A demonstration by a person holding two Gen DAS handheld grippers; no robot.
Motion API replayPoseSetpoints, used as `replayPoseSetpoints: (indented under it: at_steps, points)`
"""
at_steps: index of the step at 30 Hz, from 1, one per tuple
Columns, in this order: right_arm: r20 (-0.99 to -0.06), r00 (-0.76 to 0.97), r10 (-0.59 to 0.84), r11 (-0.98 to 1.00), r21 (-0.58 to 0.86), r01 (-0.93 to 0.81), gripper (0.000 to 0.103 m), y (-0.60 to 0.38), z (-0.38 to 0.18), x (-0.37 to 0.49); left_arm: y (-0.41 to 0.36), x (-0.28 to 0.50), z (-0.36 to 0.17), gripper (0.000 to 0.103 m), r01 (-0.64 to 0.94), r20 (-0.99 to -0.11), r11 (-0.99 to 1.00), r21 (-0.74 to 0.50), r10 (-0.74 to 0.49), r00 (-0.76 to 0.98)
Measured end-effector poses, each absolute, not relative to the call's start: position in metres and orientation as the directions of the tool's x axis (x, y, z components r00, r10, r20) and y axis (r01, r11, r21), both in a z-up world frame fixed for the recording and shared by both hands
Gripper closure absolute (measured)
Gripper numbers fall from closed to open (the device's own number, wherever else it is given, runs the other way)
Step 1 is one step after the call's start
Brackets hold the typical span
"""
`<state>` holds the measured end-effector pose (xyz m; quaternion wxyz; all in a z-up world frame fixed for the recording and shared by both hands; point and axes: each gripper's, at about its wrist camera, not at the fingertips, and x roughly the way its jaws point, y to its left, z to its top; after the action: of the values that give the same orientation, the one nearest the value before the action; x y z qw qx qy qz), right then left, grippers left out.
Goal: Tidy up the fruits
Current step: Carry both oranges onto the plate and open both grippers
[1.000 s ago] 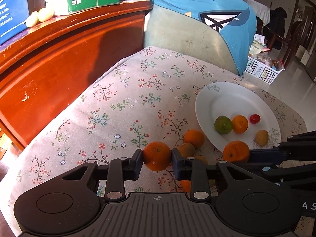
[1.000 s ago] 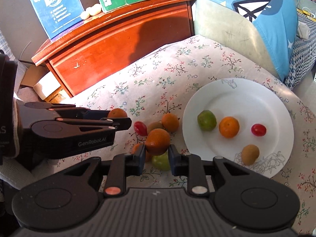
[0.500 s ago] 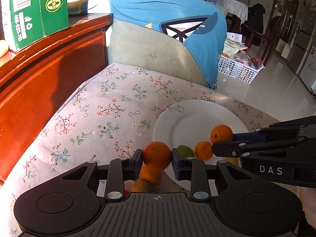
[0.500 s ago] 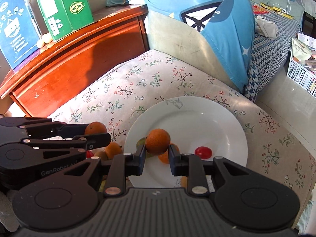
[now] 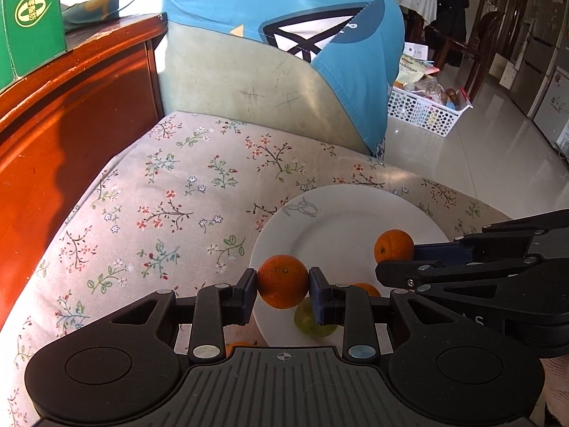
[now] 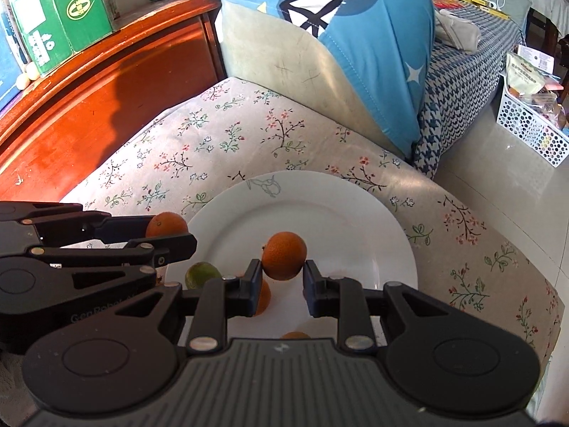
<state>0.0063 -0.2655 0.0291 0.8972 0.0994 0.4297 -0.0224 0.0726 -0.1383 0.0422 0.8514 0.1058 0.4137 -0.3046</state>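
Observation:
My left gripper (image 5: 283, 287) is shut on an orange (image 5: 282, 286) and holds it over the near left rim of the white plate (image 5: 341, 213). My right gripper (image 6: 283, 270) holds a second orange (image 6: 284, 255) above the middle of the plate (image 6: 338, 220); the right pad shows a small gap to it. In the left wrist view the right gripper and its orange (image 5: 393, 246) hang over the plate's right side. A green fruit (image 6: 202, 274) and another orange (image 6: 265, 297) lie on the plate beneath the grippers. The left gripper's orange (image 6: 166, 224) shows at the plate's left rim.
The plate lies on a floral cloth (image 5: 170, 206). A red-brown wooden cabinet (image 5: 64, 114) with a green box (image 6: 60, 10) stands to the left. A cushion with a blue cover (image 5: 302, 35) is behind. A white basket (image 5: 426, 114) sits on the floor at right.
Both grippers moved with their oranges from the loose fruit on the cloth over onto the plate. The right pads look slightly wider around their orange than before.

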Motion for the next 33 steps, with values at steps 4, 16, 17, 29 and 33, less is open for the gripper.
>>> replayPoseSetpoints:
  at_steps: [4,16,17,29,33]
  points:
    - [-0.788,0.614,0.038,0.971,0.175,0.164,0.078,-0.271,0.023,0.011,-0.144,0.075,0.037,0.074,0.613,-0.782,0.788,-0.062,-0.42,0.46]
    - [-0.778,0.628,0.026,0.956,0.202,0.211,0.072,-0.275,0.029,0.01,-0.147,0.067,0.049,0.063,0.606,-0.776,0.795,-0.024,-0.397,0.491]
    - [-0.779,0.627,0.026,0.955,0.205,0.214,0.071,-0.275,0.029,0.01,-0.146,0.067,0.05,0.062,0.602,-0.777,0.798,-0.023,-0.393,0.492]
    - [-0.769,0.637,0.048,0.958,0.216,0.189,0.064,-0.26,0.039,-0.003,-0.123,0.059,0.059,0.051,0.562,-0.786,0.827,-0.021,-0.361,0.502]
    - [-0.772,0.633,0.054,0.958,0.218,0.184,0.062,-0.255,0.04,-0.006,-0.117,0.055,0.059,0.051,0.551,-0.79,0.834,-0.018,-0.35,0.504]
